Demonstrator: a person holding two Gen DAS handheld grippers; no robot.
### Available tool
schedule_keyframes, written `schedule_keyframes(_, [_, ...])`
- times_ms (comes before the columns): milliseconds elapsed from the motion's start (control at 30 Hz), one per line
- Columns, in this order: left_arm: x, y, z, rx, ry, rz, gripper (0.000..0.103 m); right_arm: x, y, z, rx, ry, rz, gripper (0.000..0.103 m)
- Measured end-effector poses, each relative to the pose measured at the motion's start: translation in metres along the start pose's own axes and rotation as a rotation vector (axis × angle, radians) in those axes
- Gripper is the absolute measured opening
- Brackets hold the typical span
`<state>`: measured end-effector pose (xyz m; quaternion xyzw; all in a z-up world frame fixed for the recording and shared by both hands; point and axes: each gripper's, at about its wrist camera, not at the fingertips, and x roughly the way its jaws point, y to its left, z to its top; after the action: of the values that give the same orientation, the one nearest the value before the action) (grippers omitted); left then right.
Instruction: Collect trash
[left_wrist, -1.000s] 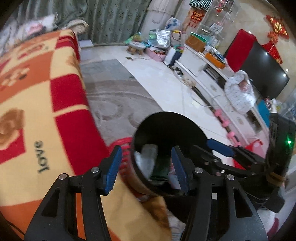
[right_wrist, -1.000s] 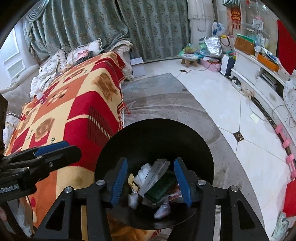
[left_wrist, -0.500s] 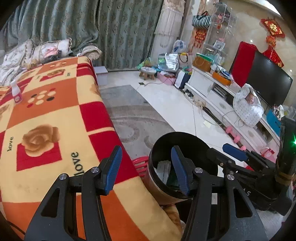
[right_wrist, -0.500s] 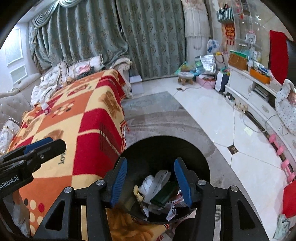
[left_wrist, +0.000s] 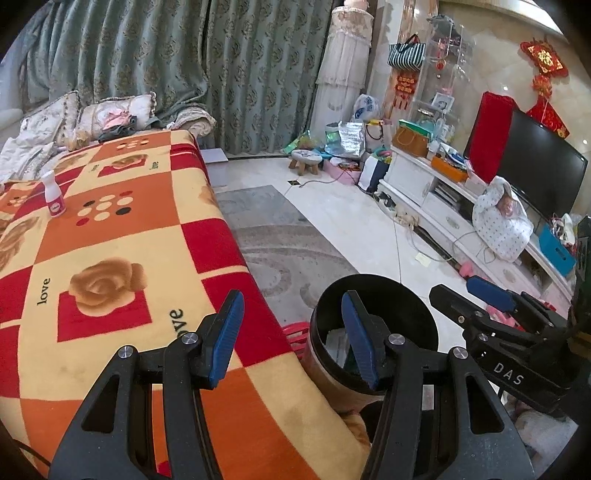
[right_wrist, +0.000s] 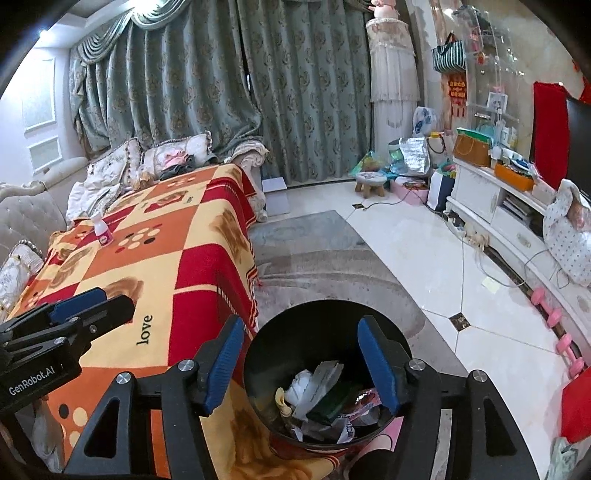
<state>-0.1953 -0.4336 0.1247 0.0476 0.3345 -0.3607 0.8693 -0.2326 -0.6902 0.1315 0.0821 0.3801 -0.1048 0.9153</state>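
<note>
Both tools have risen and tipped up since a second ago, the bin shrinking in view; right tool (right_wrist: 301, 369) jaws have just been opening, nothing between them.
Left tool (left_wrist: 291, 338): open, empty, over the blanket-covered table (left_wrist: 110, 258) edge.
Trash bin (right_wrist: 328, 373): black, on the floor against the table's corner, holding wrappers and paper.
Remaining item: small white bottle (right_wrist: 101, 230), upright, far end of the table, well apart from both tools.
Risks: light bottle may topple on the soft blanket under an off-centre pinch; a release short of the bin's rim would drop it on the rug.
</note>
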Motion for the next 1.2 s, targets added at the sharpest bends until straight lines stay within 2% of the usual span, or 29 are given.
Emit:
schedule_keyframes(133, [-0.006,0.001,0.001,-0.001,-0.019,0.009,0.054,-0.003,0.004,0.001,-0.006,-0.013,-0.006,0.072])
schedule_keyframes(533, [-0.014,0.007,0.003,0.004,-0.051,0.036,0.054,-0.008,0.007,0.005,-0.013,-0.026,-0.009,0.072])
schedule_keyframes(1200, [-0.016,0.008,0.005,0.005,-0.053,0.038,0.054,-0.012,0.012,0.011,-0.021,-0.024,-0.004,0.073])
